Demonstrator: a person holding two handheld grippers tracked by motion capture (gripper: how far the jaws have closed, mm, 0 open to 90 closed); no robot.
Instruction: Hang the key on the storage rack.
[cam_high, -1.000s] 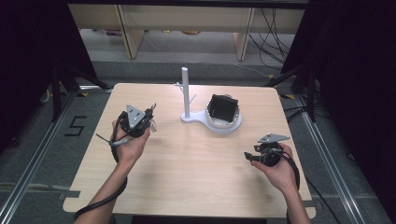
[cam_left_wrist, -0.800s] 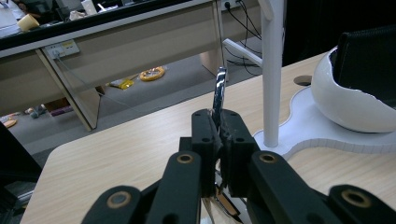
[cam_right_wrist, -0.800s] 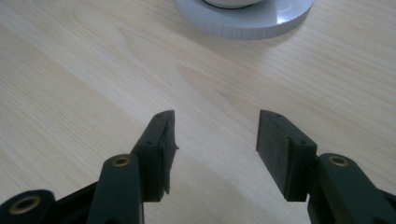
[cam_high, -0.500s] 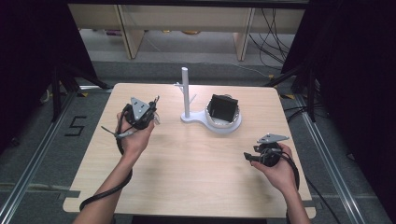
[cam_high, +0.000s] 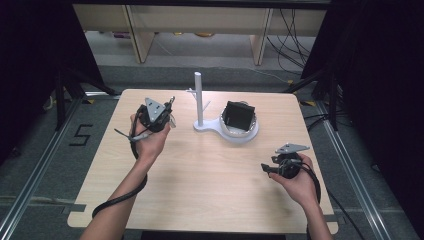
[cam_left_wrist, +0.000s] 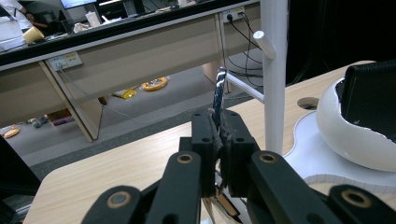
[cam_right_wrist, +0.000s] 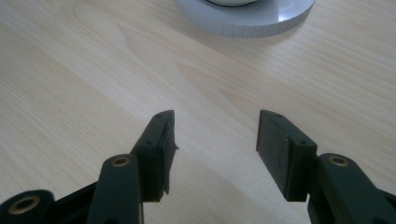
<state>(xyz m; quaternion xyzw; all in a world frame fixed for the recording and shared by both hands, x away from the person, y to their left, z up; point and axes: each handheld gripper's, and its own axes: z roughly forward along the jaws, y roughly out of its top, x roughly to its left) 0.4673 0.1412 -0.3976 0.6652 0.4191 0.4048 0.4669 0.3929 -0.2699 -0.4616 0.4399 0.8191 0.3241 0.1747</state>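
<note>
The right tool (cam_high: 267, 167) is resting low on the near right of the worktop (cam_high: 210, 185), jaws spread with nothing between them. Farther off on the left, the left tool (cam_left_wrist: 219, 135) is pinching a thin metal strip (cam_left_wrist: 218, 95), its lower end hidden by the jaws, just beside the white stand (cam_high: 199, 100). The stand's bowl (cam_high: 245, 132) is holding a dark box (cam_high: 238, 115), hard to make out.

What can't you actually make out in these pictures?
- What the thin shiny strip is: left gripper view, its lower end is hidden by the left hand-held gripper; too small in the high view.
- The black box in the white bowl: cut off by the right edge.
- The stand top: cut off above.
</note>
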